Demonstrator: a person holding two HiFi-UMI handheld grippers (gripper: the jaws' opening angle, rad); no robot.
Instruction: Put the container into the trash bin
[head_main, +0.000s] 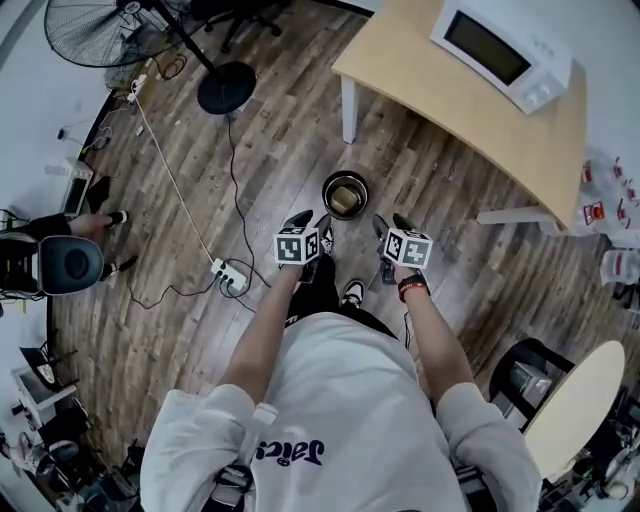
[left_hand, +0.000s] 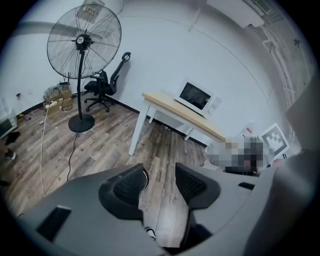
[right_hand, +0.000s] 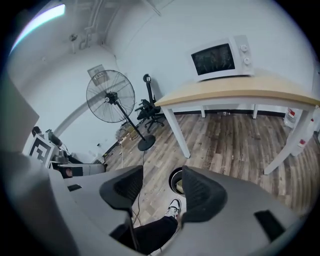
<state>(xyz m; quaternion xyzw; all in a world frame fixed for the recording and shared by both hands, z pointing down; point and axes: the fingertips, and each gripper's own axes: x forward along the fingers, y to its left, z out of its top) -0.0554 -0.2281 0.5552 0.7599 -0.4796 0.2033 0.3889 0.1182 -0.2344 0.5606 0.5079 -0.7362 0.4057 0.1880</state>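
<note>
My left claw (left_hand: 159, 181), right claw (right_hand: 161, 190) both wide open, empty. Tan container (head_main: 346, 203) inside round black trash bin (head_main: 326, 192).

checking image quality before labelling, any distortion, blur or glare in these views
Head view: strong fisheye bend, evenly lit, trash bin sharp. Left gripper view: dark round vignette, mosaic patch at right, fan sharp. Right gripper view: bright streak top left, table edge bowed.

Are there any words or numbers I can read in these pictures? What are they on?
"Jaics", or something close: dark print on the person's white shirt, unsure.
Red labels on the white bottles: too small.
Wall sign above the fan: blurred.
Microwave: no readable brand.
</note>
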